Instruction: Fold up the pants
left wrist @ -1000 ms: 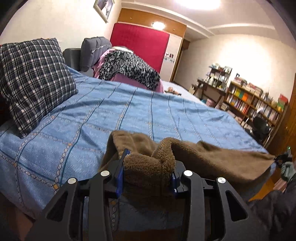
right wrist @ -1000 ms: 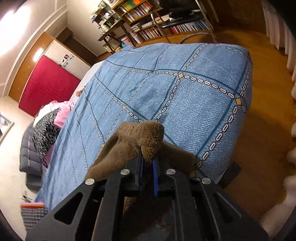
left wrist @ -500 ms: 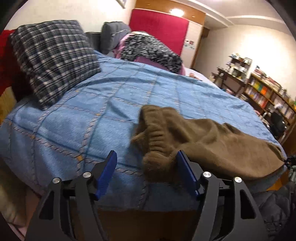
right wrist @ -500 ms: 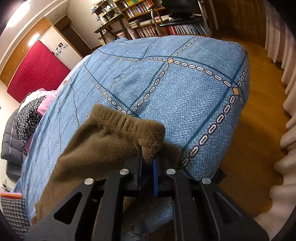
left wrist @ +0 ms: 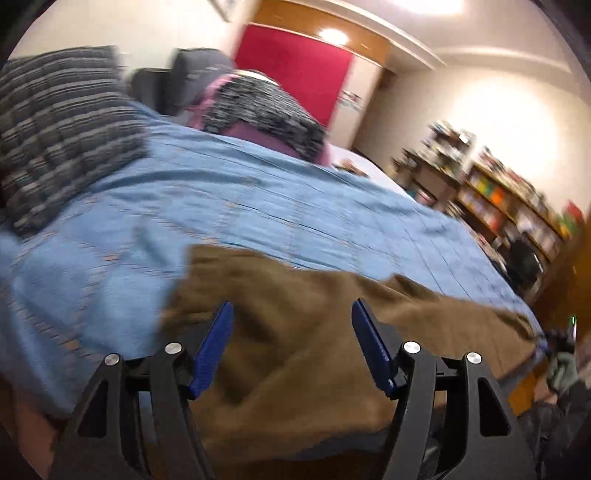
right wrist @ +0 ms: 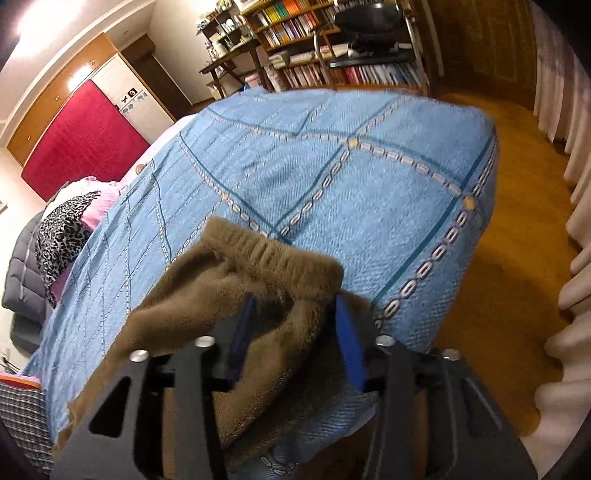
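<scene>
Brown fleece pants (left wrist: 317, 295) lie along the near edge of a bed with a blue patterned cover (left wrist: 258, 206). The left wrist view is blurred by motion. My left gripper (left wrist: 291, 317) is open, its blue pads spread wide over the cloth and holding nothing. In the right wrist view the pants' ribbed end (right wrist: 266, 251) lies near the bed's corner (right wrist: 461, 184). My right gripper (right wrist: 295, 306) is open, with the loose fleece lying between its spread pads.
A plaid pillow (left wrist: 62, 133) sits at the bed's left. A leopard-print cloth on pink bedding (left wrist: 258, 110) lies at the far side. Bookshelves (right wrist: 332, 37) and a chair (right wrist: 365, 22) stand beyond the bed. Wooden floor (right wrist: 517, 258) and curtains (right wrist: 576, 221) are at the right.
Both grippers have let go of the pants: the left opened first, the right just now. The pants now lie spread on the bed. The left gripper is moving, blurring its view.
</scene>
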`<control>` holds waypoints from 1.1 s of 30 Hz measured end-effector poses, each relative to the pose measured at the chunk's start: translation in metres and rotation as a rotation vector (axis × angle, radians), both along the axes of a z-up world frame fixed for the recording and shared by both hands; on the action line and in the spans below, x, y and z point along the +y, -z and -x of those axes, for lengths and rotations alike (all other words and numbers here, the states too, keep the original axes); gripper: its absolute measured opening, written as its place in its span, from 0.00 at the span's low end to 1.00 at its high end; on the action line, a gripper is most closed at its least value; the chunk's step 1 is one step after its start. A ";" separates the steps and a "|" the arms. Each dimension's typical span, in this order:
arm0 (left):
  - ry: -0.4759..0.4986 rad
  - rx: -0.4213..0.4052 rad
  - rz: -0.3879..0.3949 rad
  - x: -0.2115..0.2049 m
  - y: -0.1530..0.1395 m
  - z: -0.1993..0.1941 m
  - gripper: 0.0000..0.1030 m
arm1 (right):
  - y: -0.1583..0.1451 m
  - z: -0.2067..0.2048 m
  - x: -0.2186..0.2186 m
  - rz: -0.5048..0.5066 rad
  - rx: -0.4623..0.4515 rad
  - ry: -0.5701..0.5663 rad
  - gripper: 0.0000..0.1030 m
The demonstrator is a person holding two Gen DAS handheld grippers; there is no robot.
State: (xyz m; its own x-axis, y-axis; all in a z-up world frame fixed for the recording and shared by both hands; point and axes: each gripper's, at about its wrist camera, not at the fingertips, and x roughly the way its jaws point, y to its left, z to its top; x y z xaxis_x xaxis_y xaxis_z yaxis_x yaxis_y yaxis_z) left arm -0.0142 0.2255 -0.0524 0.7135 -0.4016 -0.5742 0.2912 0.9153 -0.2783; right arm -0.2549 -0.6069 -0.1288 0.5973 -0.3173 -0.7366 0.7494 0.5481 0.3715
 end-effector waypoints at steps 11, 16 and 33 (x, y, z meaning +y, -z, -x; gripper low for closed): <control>-0.149 0.087 0.013 0.004 0.017 -0.037 0.76 | -0.014 -0.026 -0.016 0.076 -0.025 -0.056 0.51; -0.230 0.109 0.034 0.031 0.015 -0.038 0.82 | -0.010 -0.056 -0.014 0.065 -0.030 -0.105 0.52; -0.244 0.240 0.067 0.050 0.043 -0.074 0.84 | -0.002 -0.086 0.022 0.103 0.018 -0.181 0.53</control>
